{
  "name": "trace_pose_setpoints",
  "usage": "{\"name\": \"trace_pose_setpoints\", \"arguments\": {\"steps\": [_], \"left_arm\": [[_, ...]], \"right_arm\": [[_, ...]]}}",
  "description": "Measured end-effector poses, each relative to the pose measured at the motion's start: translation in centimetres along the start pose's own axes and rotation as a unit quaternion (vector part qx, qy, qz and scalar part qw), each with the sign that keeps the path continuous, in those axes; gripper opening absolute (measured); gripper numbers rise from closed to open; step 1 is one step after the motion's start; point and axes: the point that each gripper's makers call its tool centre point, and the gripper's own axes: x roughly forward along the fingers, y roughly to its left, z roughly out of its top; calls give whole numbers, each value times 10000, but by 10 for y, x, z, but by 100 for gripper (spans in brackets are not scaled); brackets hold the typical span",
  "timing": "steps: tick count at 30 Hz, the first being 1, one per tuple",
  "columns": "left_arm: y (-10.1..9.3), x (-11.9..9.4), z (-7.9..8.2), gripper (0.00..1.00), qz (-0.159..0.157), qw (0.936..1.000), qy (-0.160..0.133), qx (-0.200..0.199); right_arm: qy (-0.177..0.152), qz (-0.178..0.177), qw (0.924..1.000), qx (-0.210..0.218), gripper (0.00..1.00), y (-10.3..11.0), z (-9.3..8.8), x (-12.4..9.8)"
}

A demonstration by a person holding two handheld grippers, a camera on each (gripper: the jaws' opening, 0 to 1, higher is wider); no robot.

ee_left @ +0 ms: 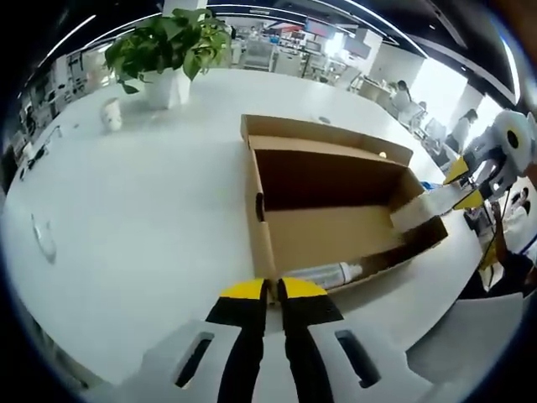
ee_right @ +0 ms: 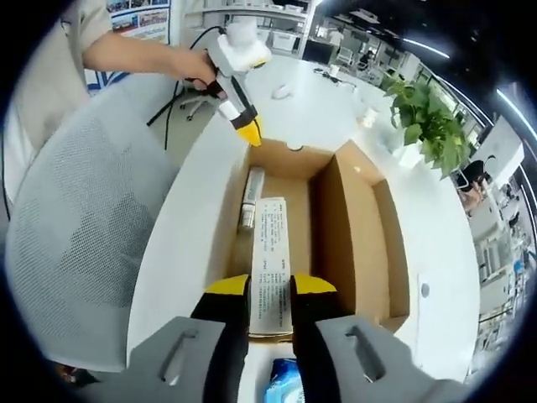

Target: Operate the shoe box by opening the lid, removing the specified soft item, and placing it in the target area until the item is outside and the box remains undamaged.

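I am clamping my right gripper [ee_right: 270, 285] on the white packet [ee_right: 270, 260] low-centre inside the open shoe box [ee_right: 357, 227], left gripper [ee_left: 270, 290] pressed closed, and yanking could tear the cardboard wall.

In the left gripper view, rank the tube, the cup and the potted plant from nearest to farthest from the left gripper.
1. Tube: in the open shoe box, just past the left gripper.
2. Cup: far left on the table.
3. Potted plant: beyond the cup.

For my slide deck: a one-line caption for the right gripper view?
Right gripper lifts a white packet from the open shoe box.
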Motion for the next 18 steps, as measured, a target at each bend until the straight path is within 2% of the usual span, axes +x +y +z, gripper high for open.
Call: {"name": "trace_pose_setpoints", "arguments": {"steps": [11,18], "left_arm": [[-2,-1,0,4,52,10000,41,29],[-2,-1,0,4,76,9999,87,64]], "right_arm": [[-161,-212,9996,41,15,-4,2,-30],[-200,-322,9993,27,15,-7,-5,-52]]}}
